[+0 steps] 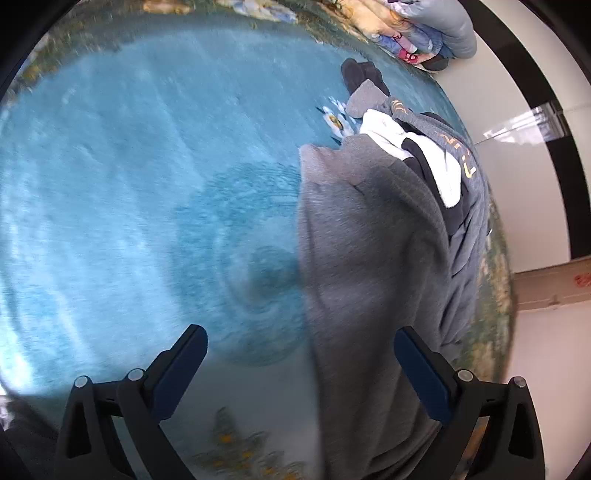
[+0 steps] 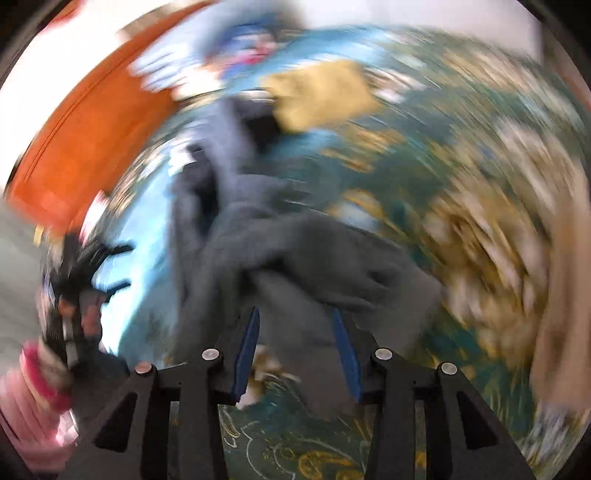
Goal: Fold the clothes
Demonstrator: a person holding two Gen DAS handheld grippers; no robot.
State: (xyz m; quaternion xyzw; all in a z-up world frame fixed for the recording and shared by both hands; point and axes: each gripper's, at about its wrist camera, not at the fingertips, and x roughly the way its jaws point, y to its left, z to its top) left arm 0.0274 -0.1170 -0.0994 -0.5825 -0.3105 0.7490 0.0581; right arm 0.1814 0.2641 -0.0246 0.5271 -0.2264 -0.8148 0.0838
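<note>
A blue patterned bedspread (image 1: 129, 166) fills the frame; pale glossy floor (image 1: 517, 122) and a black band (image 1: 532, 74) at right, folded quilts (image 1: 424, 33) at the top.

home – bedroom | blue floral bedspread (image 1: 129, 166) | stacked folded bedding (image 1: 417, 33)

Your left gripper (image 1: 301, 350), black-framed with dark blue pads, points steeply down with its jaws spread wide; nothing is pinched between them, though grey cloth passes under the right-hand finger (image 1: 424, 373). Your right gripper (image 2: 295, 332), of the same black and blue build, also tilts down, its jaws standing partly apart with grey fabric lying between the pads, which do not look pressed onto it. In that blurred right wrist view your left gripper shows only as a dark smear at the left edge
</note>
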